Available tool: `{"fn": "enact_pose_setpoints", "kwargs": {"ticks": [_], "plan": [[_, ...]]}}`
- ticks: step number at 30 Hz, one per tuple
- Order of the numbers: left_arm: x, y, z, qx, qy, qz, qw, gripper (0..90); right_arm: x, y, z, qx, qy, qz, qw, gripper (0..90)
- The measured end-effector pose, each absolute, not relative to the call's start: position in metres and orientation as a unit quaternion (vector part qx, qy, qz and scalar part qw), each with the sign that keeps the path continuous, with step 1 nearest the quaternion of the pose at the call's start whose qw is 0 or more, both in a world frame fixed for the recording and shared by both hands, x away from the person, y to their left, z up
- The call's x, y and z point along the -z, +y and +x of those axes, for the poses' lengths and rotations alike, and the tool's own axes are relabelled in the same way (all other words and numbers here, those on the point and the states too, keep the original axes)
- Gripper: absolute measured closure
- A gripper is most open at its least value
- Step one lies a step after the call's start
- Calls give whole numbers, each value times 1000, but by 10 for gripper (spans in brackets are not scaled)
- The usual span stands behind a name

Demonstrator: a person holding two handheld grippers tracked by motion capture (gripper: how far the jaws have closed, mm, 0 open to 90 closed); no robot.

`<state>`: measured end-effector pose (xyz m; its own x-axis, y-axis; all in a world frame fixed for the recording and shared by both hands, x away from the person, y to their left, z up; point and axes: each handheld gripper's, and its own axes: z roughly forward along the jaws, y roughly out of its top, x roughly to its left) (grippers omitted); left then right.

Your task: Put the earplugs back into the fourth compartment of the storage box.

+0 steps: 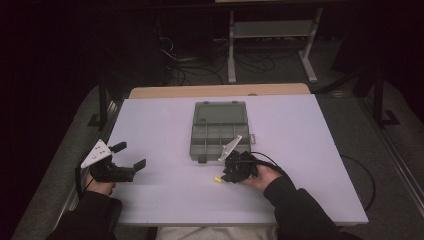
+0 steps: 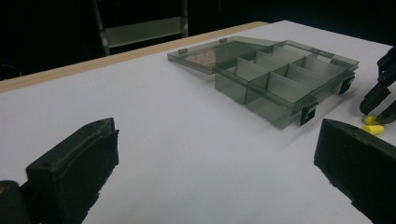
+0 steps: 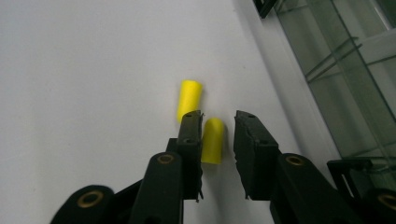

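Right gripper view shows the right gripper [image 3: 218, 135] narrowed around one yellow foam earplug [image 3: 212, 141], a gap remaining at one pad; a second earplug [image 3: 189, 99] lies just ahead. Probably light and squashy; grip mid-body, gently.

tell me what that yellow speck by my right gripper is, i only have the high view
observer: Two yellow pieces. The near plug lies between the jaws of the right gripper, and the far plug lies just past one jaw tip.
operator: gripped yet
observer: No. It touches one jaw, with a gap to the other.
operator: anything in the box
observer: The organiser box compartments look empty.
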<state>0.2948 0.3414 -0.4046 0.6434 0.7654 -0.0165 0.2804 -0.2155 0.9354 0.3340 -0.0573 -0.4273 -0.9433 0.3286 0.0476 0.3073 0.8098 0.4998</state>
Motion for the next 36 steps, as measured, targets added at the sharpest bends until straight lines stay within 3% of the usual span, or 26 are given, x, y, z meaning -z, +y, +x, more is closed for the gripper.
{"fn": "enact_pose_setpoints", "kwargs": {"ticks": [4,36], "plan": [[405,341,295,-234,351,744,518,0,427,-57,333,-258,952,165,17,790],[405,341,295,-233,351,746,517,0,358,-84,359,-317,930,183,41,797]]}}
